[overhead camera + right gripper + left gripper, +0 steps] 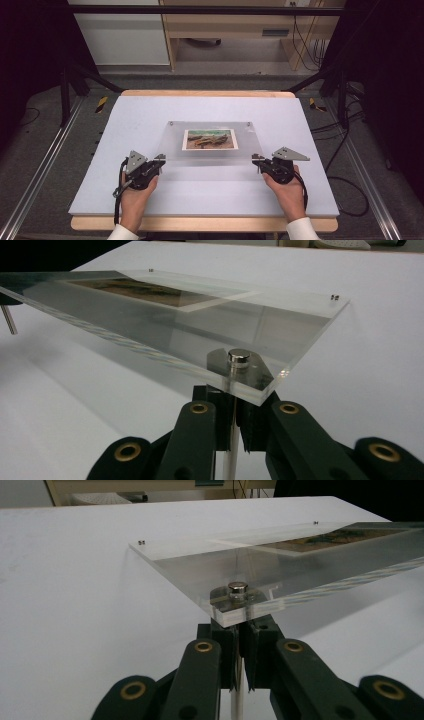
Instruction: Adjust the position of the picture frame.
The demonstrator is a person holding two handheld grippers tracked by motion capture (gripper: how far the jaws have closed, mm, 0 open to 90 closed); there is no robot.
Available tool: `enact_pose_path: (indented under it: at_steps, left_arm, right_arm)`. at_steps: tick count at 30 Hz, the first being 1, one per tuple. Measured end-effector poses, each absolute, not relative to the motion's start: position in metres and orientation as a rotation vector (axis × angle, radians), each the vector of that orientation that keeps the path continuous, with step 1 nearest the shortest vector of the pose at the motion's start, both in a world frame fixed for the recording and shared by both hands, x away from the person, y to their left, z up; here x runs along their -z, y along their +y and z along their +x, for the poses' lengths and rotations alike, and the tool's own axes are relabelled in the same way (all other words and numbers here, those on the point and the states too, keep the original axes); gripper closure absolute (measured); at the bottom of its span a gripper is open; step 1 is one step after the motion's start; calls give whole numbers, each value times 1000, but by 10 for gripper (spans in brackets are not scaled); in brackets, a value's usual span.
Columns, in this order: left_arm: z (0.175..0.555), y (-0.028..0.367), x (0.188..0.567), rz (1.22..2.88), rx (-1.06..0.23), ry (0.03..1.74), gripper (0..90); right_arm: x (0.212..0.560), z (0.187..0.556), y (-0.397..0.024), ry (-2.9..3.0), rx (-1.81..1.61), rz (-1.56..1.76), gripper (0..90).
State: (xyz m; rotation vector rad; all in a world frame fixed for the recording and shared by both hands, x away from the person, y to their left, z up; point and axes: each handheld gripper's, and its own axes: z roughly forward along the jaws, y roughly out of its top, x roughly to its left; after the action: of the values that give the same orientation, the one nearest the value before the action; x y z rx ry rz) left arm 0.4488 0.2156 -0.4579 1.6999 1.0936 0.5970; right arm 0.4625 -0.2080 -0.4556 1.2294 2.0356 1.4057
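At the worktop's (100, 150) centre: a clear acrylic photo frame (210, 152) is being raised at its near edge, its far edge looking close to the surface.
Left gripper (242, 652): jaws are pinching the thin standoff pin (234, 700) under the near-left corner.
Right gripper (234, 415): jaws are pinching the matching pin (230, 460) at the near-right corner.
Doing it well: both hands should be rising level and together, since uneven lifting risks twisting the frame or shifting the photo (209, 139).

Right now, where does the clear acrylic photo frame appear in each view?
High view: acrylic frame at table centre, between both grippers.
Left gripper view: upper right, near corner above the jaws.
Right gripper view: upper left, near corner above the jaws.
Shared landmark: the landscape photo inside it.
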Motion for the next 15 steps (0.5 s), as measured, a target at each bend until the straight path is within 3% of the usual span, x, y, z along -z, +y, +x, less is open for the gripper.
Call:
enact_pose_path:
  at_steps: [15]
  left_arm:
    - [448,213,461,1735,-588,1093,838]
  right_arm:
    - [459,464,-209,2050,-1371,1230,849]
